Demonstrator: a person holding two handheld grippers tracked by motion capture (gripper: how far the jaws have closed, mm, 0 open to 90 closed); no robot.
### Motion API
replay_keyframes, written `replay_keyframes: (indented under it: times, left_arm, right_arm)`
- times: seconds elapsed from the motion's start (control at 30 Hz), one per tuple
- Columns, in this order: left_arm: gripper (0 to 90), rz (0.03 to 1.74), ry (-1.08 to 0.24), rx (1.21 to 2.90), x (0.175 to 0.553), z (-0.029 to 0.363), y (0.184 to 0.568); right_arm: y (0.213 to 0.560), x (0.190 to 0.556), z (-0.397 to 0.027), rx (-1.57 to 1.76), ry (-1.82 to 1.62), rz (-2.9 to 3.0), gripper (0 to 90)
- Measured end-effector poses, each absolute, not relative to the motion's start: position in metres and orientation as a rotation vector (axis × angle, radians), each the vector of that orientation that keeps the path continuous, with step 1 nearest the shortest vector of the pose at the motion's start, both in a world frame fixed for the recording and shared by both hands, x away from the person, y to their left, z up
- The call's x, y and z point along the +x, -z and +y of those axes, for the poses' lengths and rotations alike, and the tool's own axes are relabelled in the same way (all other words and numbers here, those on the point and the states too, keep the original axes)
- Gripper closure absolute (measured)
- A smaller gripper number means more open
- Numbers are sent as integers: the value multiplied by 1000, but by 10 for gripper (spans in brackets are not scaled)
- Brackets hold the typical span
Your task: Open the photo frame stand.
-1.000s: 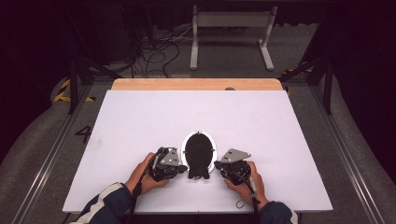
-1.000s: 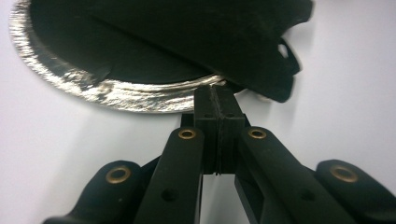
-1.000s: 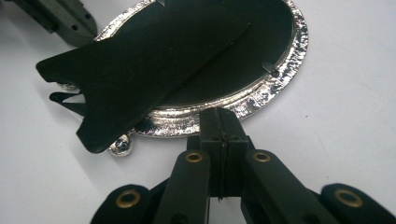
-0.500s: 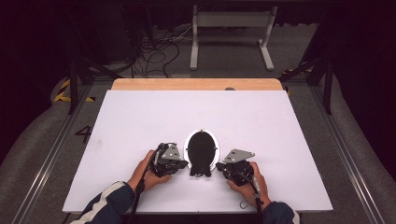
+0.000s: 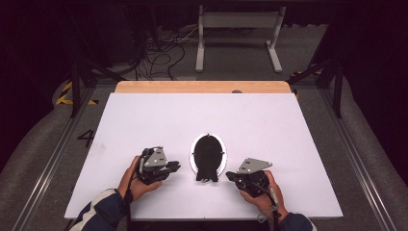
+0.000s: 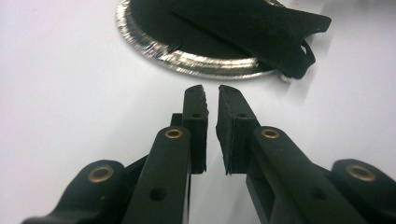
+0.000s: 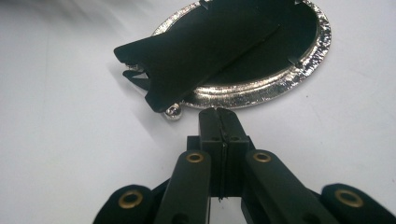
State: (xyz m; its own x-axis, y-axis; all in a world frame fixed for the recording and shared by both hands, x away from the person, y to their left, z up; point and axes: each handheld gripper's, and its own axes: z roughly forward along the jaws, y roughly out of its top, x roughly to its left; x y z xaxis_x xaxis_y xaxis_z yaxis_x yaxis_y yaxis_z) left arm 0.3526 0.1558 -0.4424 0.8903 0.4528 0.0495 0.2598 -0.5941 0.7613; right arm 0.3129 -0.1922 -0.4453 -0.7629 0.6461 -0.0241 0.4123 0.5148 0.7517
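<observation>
An oval silver-rimmed picture frame (image 5: 208, 153) lies face down on the white table (image 5: 144, 120), its black back upward. Its black easel stand (image 5: 207, 172) points toward the near edge. My left gripper (image 5: 176, 166) rests left of the frame, aimed at it. In the left gripper view the jaws (image 6: 212, 93) stand a narrow gap apart with nothing between them, just short of the silver rim (image 6: 187, 58) and the stand (image 6: 261, 23). My right gripper (image 5: 230, 176) sits right of the frame. Its jaws (image 7: 219, 114) are pressed together and empty, close to the rim (image 7: 266, 91) beside the stand (image 7: 201, 51).
A bare wooden strip (image 5: 202, 86) runs along the table's far edge. Beyond it are a white metal stand (image 5: 238, 33) and loose cables (image 5: 159, 53) on the dark floor. Metal rails (image 5: 53, 159) flank the table.
Both grippers have drawn back a little from the frame, the left one leftward and the right one rightward. The frame has not moved.
</observation>
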Motion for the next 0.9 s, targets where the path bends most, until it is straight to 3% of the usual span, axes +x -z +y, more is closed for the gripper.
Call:
replay_keyframes:
  times: [0.5, 0.6, 0.67, 0.83, 0.9]
  left_arm:
    - [606, 623, -340, 2165, 319, 225, 452]
    - [577, 644, -354, 2146, 317, 230, 452]
    - [487, 679, -374, 2140, 315, 236, 453]
    - [465, 670, -376, 2133, 313, 238, 452]
    - [390, 687, -388, 2114, 313, 237, 452]
  right_arm:
    - [445, 312, -200, 919, -1108, 2470, 898]
    - [445, 313, -199, 920, -1117, 2477, 875]
    - [445, 314, -198, 922, -1119, 2485, 873]
    - [444, 318, -195, 906, -1111, 2527, 850]
    - [444, 320, -191, 907, -1110, 2550, 842]
